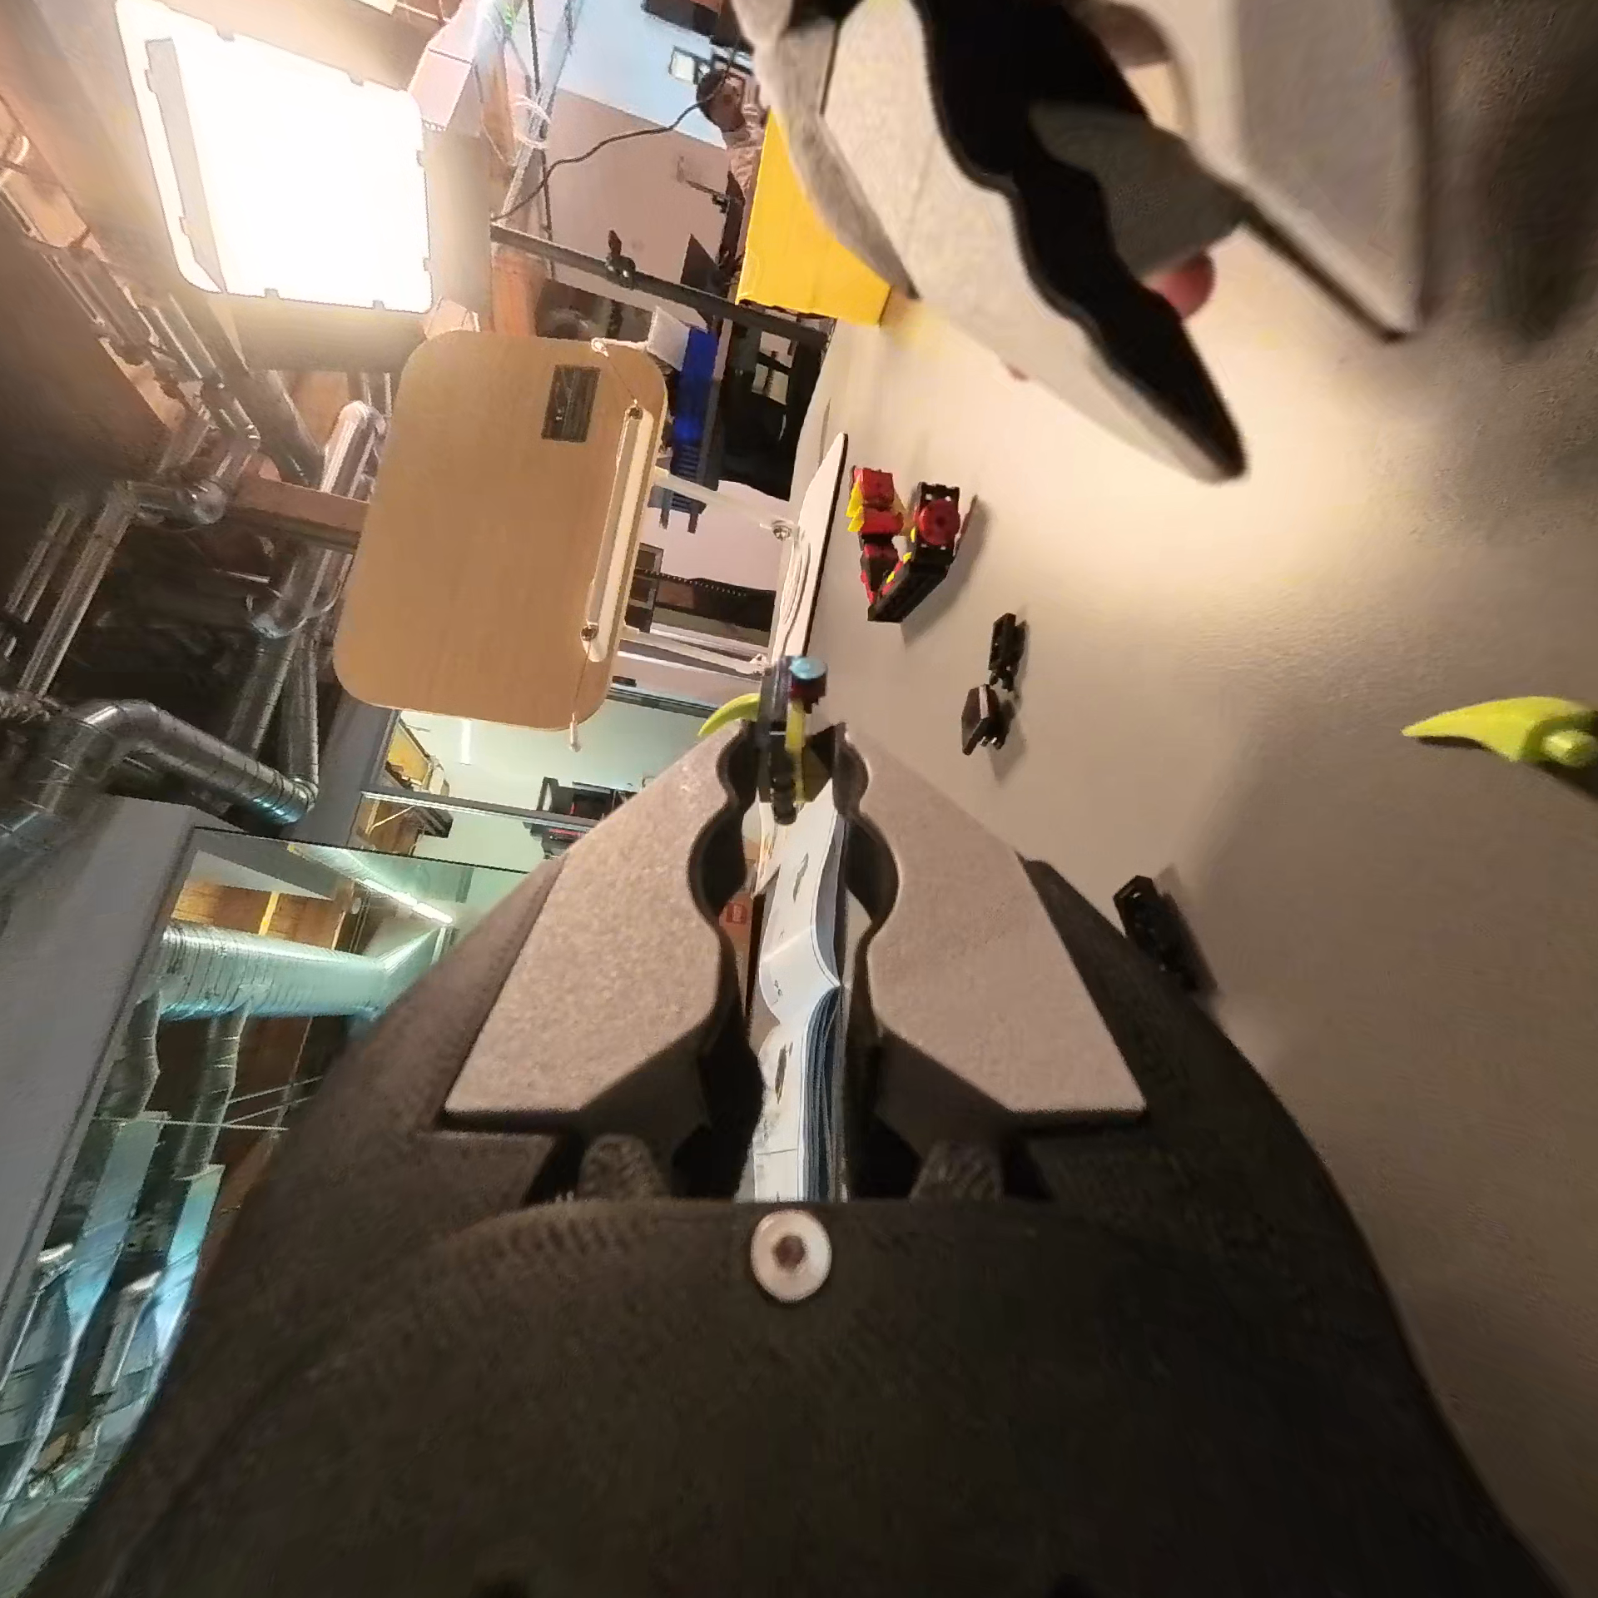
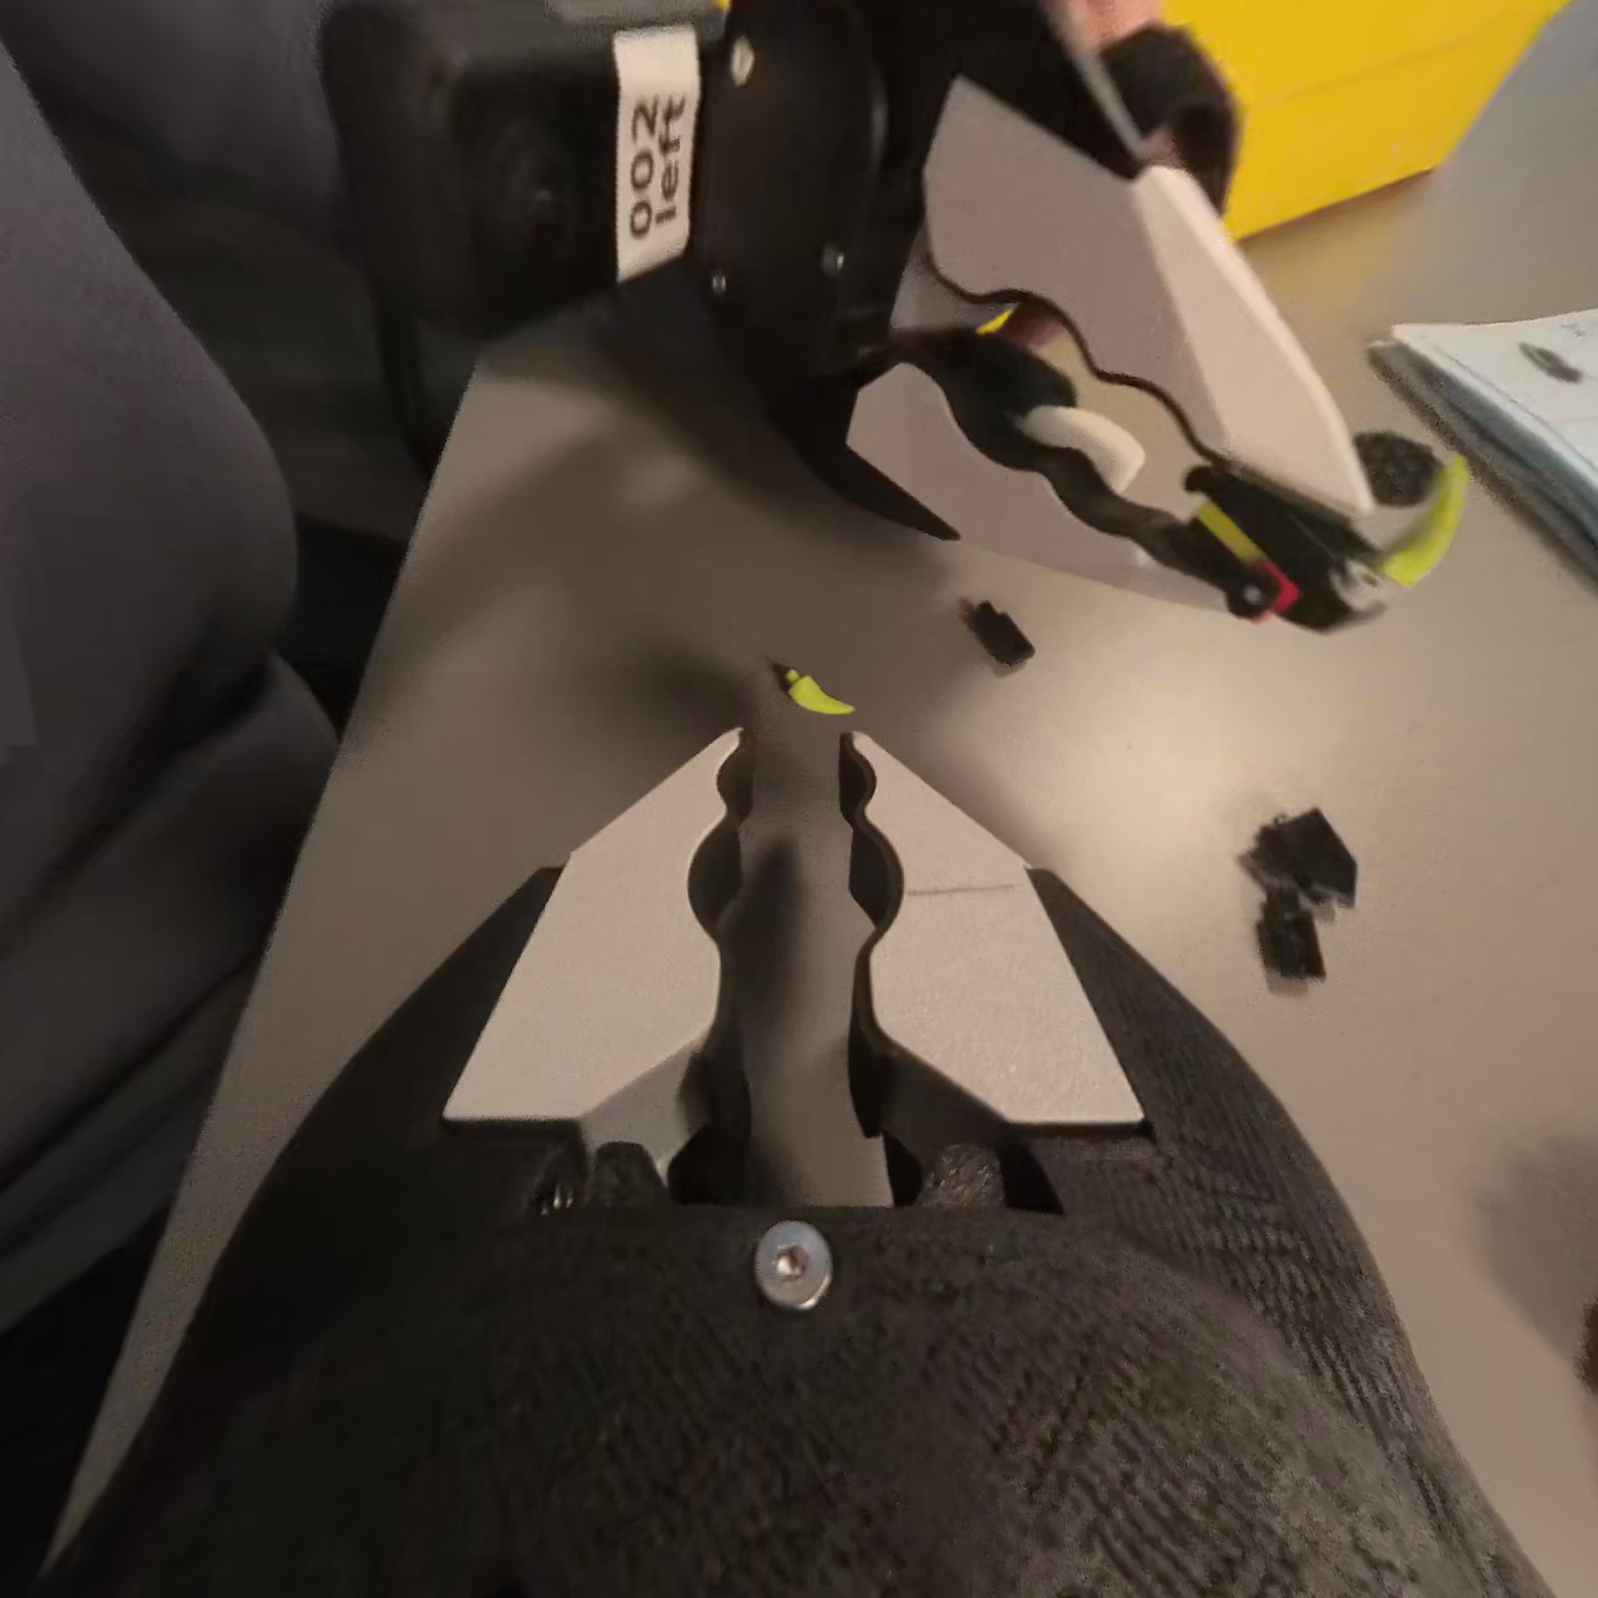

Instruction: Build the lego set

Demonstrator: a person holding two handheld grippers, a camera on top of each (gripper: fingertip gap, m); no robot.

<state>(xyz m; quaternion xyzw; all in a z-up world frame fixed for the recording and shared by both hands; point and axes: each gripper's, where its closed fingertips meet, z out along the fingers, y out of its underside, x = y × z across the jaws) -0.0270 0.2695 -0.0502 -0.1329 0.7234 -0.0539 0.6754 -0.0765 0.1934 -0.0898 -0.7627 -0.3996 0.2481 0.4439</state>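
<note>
My left gripper is shut on a small black lego assembly with a lime claw, a yellow strip and a red piece, held above the table. In the right wrist view the left gripper shows at upper right, holding the assembly. My right gripper is open and empty, low over the grey table. A loose lime claw piece lies just beyond its tips. That claw also shows at the right edge of the left wrist view, with the right gripper above it.
A red, black and yellow lego build stands farther off. Loose black pieces and one small black piece lie on the table. An instruction booklet and a yellow box lie beyond. A person's grey-clad leg borders the table's edge. Some 10 cm of space lies between my two pairs of fingers.
</note>
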